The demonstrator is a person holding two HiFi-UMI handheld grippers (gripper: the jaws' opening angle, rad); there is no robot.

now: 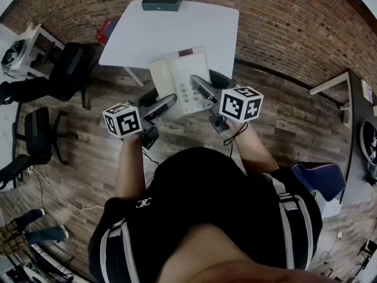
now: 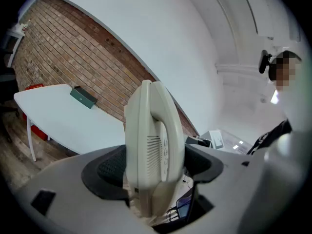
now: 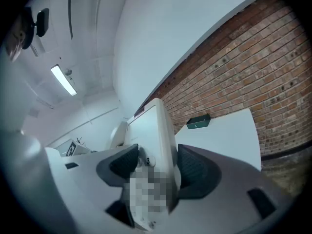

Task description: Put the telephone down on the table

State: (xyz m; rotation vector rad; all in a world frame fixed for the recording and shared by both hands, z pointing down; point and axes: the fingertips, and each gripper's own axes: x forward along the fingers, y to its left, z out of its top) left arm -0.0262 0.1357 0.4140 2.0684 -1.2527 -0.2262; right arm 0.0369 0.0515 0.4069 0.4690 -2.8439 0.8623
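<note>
Left gripper view shows what is nearest. My left gripper [image 2: 155,172] has its fingers [image 2: 109,165] pinching the handset side of the telephone [image 2: 153,130], one dark pad on each face. That way the receiver is clamped onto its cradle and cannot swing loose. In the right gripper view my right gripper [image 3: 155,167] does the same on the other side. Its fingers [image 3: 192,172] press against the keypad half of the body, with a number key showing just beside the inner pad. I hold it two-handed because the set is broad and flat. Gripped at one edge alone, I judge, it would tip.

In the head view the telephone hangs face up between the two grippers at the near edge of the white tabletop [image 1: 141,37], partly out over the wooden floor [image 1: 283,122]. It is not resting on anything yet, since both gripper views show the tabletop lying beyond and below it. The near half of the tabletop is bare, so that is where I reckon it should land, carried forward and lowered level before I spread either pair of fingers. At the far edge lies a dark green box [image 1: 162,1], well apart from the telephone. Beyond it is the brick wall [image 1: 294,22].
</note>
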